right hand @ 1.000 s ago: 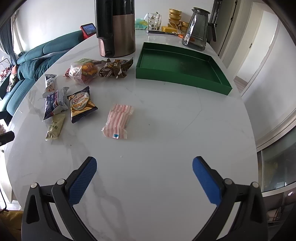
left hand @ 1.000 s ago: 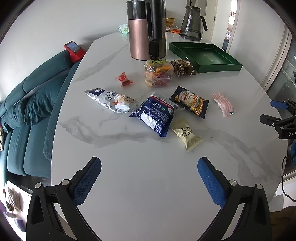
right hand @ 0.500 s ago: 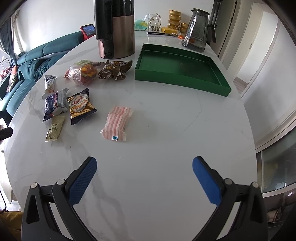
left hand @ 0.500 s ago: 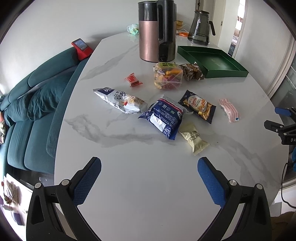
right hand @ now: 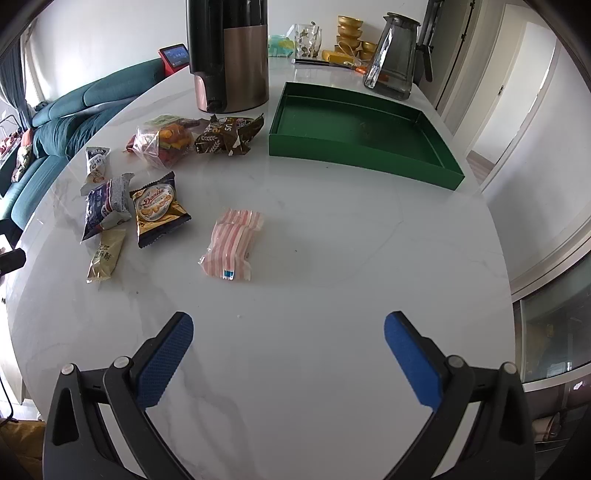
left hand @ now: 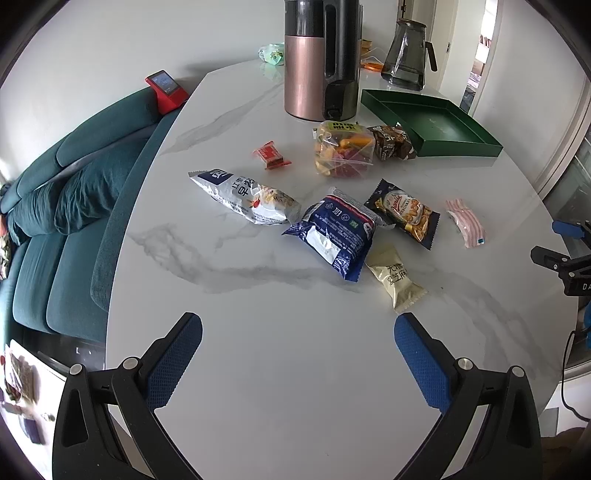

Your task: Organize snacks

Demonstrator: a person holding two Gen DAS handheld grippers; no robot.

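Observation:
Several snack packets lie on the white marble table. In the left wrist view: a white and blue bag, a dark blue pack, a beige bar, a black cookie pack, a pink striped pack, a small red pack, a clear candy bag and a brown pack. An empty green tray stands behind them. My left gripper is open and empty near the front edge. My right gripper is open and empty, in front of the pink striped pack.
A tall copper and black appliance and a glass jug stand at the back of the table. Gold bowls sit behind. A teal sofa lies beyond the table's left edge. The right gripper shows at the left wrist view's right edge.
The left gripper has swung left and pulled back a little, so the snacks sit further right in its view. The right gripper has moved slightly toward the pink striped pack. Both stay open.

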